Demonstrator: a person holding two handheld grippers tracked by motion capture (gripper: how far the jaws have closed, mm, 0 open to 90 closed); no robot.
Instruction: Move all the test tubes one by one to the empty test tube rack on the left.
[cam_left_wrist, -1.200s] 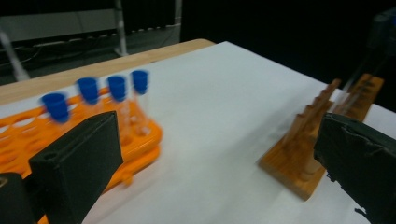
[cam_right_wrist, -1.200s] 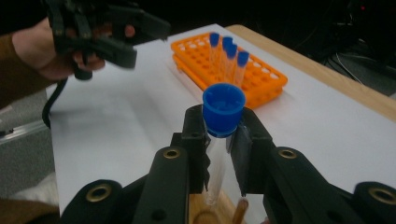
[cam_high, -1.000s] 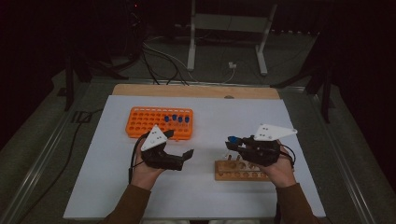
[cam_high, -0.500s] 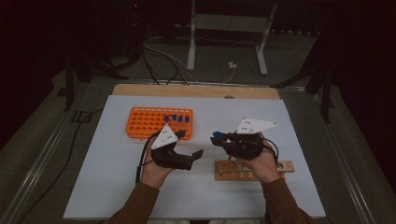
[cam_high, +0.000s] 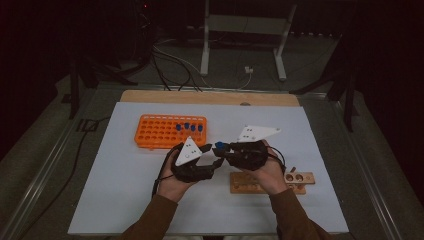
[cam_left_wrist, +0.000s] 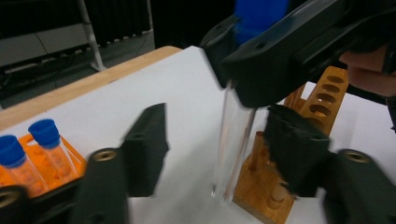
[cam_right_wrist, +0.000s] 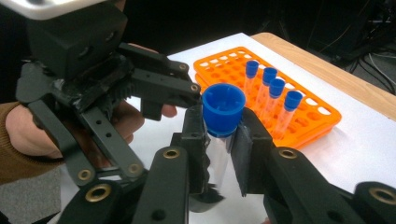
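Above white table paper, right claw clamps the blue-capped tube, hanging between the half-closed, closing left claw.

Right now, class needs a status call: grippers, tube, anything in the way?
Right gripper shut on blue-capped tube. Left gripper jaws just been closing, tube between them, pads not yet on it. Wooden rack close behind; nothing blocking.
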